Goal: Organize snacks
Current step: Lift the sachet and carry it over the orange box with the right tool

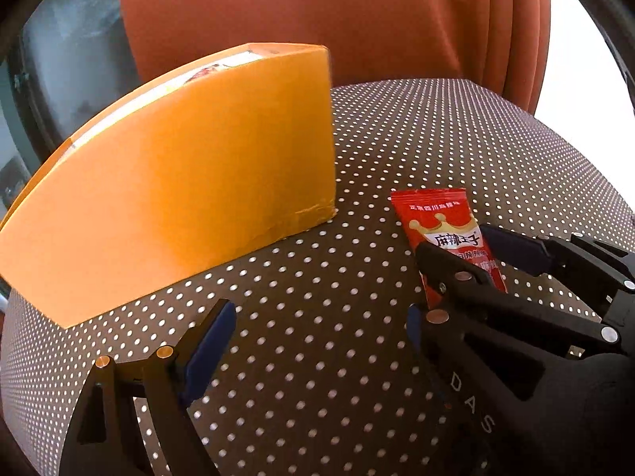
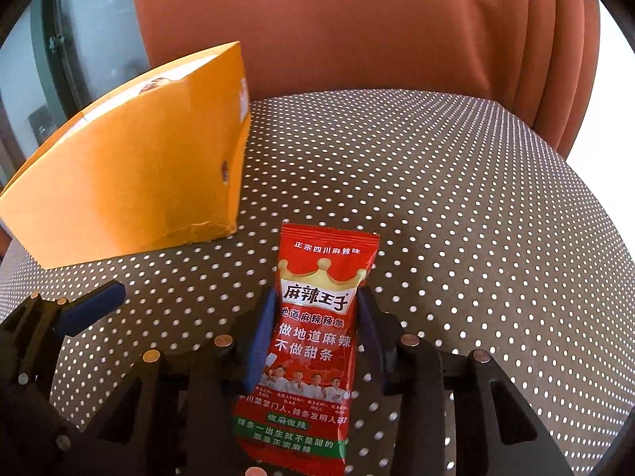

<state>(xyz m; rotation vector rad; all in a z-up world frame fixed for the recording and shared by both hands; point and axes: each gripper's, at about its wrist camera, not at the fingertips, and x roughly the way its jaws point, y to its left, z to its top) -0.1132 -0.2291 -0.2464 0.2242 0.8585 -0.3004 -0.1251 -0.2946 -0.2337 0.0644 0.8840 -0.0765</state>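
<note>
Red snack packet [image 2: 313,341]: clamped across its middle between the blue pads [image 2: 262,337] of the right gripper [image 2: 315,317], jaws closed tight on the wrapper, far end pointing away, just to the right of the near corner of the cardboard box [image 1: 178,182]. Cannot tell whether still resting on the dotted tablecloth [image 1: 397,139] or already a little above it. Probably the carry to the box as the step in hand, so keep the squeeze steady, because such a slick, soft wrapper may slip or fold. Raise well above the box's near wall before crossing leftward, since this wall stands tall and the packet's free end could catch its top edge. Release only when fully over the opening, where something printed already shows inside. Left gripper [image 1: 313,333]: jaws standing wide apart, holding nothing, in front of the box's long side and beside the right gripper. Keep it clear of the path, or use it to steady the box. Right of the box, much bare cloth for moving. Behind the box, rust-coloured fabric [image 1: 317,20] hanging close, so less room there.
</note>
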